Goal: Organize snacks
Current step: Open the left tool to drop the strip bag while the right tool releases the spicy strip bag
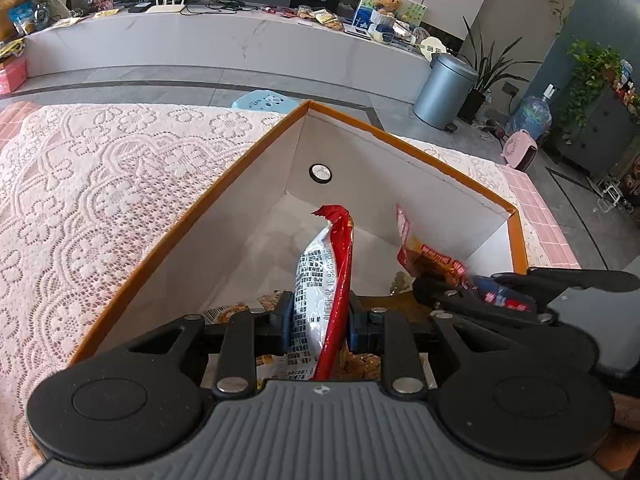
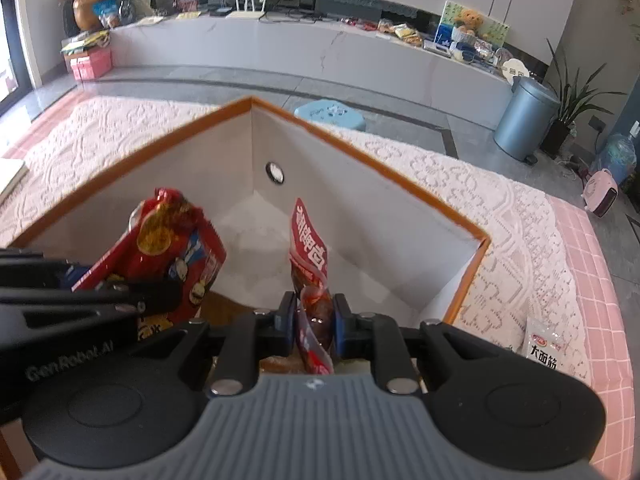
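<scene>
Snacks are going into the orange-rimmed box [image 1: 516, 236], and I read this as the placing step: both of my tongs hang over its open mouth with a packet each.

My left gripper [image 1: 319, 322] is squeezed nearly closed on a red and white snack bag [image 1: 324, 276], pinched edge-on between the blue pads so that its crimped top points toward the box's far corner. In the right wrist view the same bag [image 2: 160, 256] shows its red printed face, inside the box's left half.

My right gripper [image 2: 313, 322] is clamped tight on a small red sausage packet [image 2: 310, 264], which stands up between the pads above the box's white floor, nearer the right wall. From the left wrist view that packet [image 1: 432, 260] sits just right of the red and white bag, inside the box.

Other wrappers already lie on the box's floor below both tools, though I cannot make them out clearly. One white packet [image 2: 542, 346] rests outside the box, on the lace cloth [image 2: 460, 184] beside its right wall.

Next, I judge, each packet wants lowering until it rests on the pile, then the jaws easing apart, one hand at a time since the two tools crowd each other. After that, the white packet outside needs fetching.
</scene>
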A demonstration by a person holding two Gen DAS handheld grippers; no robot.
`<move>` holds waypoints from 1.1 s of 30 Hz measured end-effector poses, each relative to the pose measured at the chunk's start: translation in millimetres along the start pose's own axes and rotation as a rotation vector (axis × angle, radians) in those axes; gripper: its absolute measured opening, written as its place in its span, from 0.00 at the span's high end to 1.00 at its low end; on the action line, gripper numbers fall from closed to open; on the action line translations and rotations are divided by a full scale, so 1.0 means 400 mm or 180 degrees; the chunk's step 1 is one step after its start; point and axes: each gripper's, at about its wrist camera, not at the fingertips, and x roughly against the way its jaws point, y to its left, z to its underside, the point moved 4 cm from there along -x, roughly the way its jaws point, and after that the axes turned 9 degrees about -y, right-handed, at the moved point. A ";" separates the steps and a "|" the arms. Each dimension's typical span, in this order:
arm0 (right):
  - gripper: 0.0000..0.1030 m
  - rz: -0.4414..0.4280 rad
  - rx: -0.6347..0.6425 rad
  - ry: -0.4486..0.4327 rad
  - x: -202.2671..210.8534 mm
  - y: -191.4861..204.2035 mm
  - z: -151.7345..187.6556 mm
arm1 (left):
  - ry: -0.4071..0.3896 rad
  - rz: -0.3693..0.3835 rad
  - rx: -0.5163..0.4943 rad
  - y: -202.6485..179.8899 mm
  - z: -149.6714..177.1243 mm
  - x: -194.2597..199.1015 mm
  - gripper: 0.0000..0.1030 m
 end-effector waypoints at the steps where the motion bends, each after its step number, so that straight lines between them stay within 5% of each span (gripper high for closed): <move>1: 0.86 0.0013 0.0022 -0.0007 -0.002 0.002 0.003 | -0.0004 -0.0004 -0.0001 0.002 0.000 -0.002 0.73; 7: 0.83 0.0028 0.0054 -0.0003 -0.006 0.001 -0.004 | -0.0020 -0.0055 -0.0015 0.002 0.000 0.003 0.68; 14: 0.77 0.0068 0.0002 -0.0032 0.009 0.001 -0.003 | -0.0123 -0.0164 -0.0075 0.003 -0.005 0.029 0.46; 27: 0.39 0.0181 -0.0210 -0.0375 0.129 -0.041 -0.015 | -0.0450 -0.0253 -0.0072 -0.023 -0.011 0.133 0.20; 33: 0.34 0.0153 -0.0491 -0.0601 0.220 -0.074 0.002 | -0.0671 -0.0193 -0.0007 -0.049 -0.004 0.188 0.18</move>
